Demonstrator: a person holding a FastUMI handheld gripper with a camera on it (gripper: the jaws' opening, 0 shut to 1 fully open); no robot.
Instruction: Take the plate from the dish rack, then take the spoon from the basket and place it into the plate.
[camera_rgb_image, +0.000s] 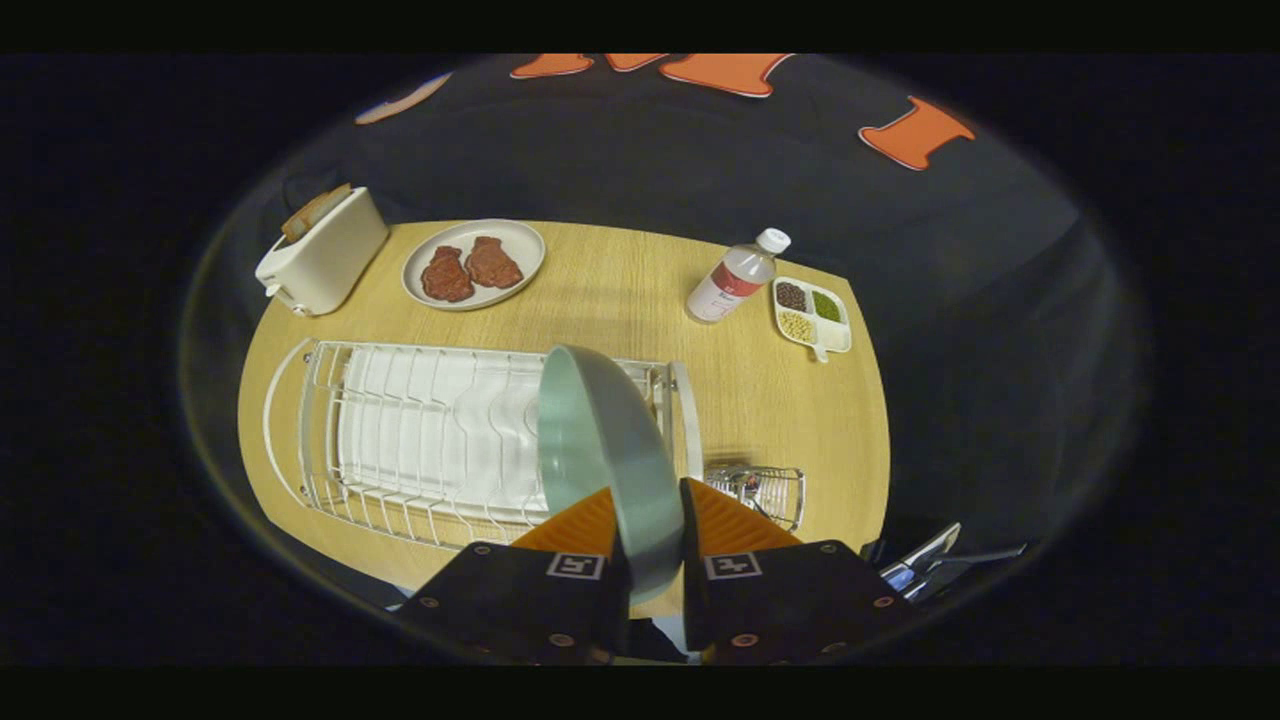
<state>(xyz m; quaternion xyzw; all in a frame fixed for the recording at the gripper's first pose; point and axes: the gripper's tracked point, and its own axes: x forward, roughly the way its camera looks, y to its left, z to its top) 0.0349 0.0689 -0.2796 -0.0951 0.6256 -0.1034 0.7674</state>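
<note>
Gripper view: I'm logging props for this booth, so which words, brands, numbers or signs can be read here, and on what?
None can be read.
Bottle, beyond the dish rack: its red and white label carries print, too small and blurred to read.
Gripper, fingers shut on the plate: two square black-and-white markers on its body, patterns and not letters.
Toaster, sectioned dish, basket: no print visible.
</note>
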